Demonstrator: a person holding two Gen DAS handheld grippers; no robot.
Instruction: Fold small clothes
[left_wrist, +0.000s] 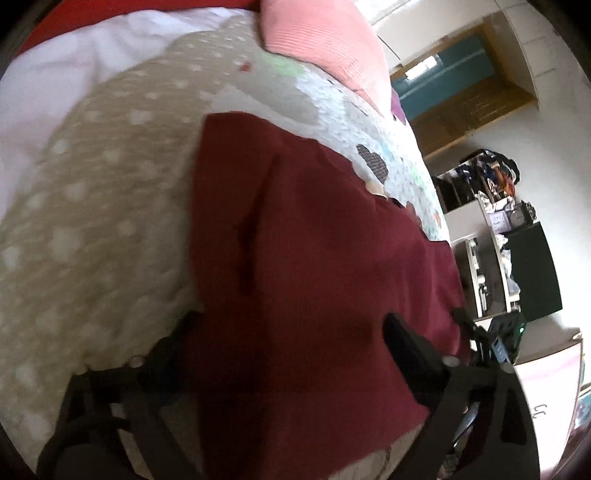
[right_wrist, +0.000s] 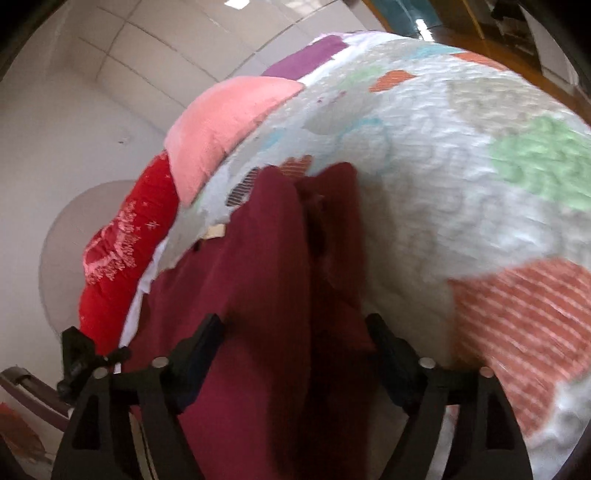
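Note:
A dark maroon garment (left_wrist: 314, 258) lies on a bed with a patchwork quilt (left_wrist: 325, 96). In the left wrist view my left gripper (left_wrist: 291, 328) is wide open, its black fingers (left_wrist: 402, 336) on either side of the garment's near part, the cloth spread between and over them. In the right wrist view the same maroon garment (right_wrist: 266, 295) bunches in folds and runs down between the open black fingers (right_wrist: 384, 339) of my right gripper (right_wrist: 295, 332). Neither gripper pinches the cloth that I can see. Part of the right gripper (left_wrist: 495, 343) shows at the garment's right edge in the left view.
A beige dotted blanket (left_wrist: 92, 221) and white sheet (left_wrist: 55, 74) lie left of the garment. A pink pillow (right_wrist: 229, 125) and a red cushion (right_wrist: 125, 251) sit at the bed's far side. Cluttered shelves (left_wrist: 495, 206) stand beyond the bed.

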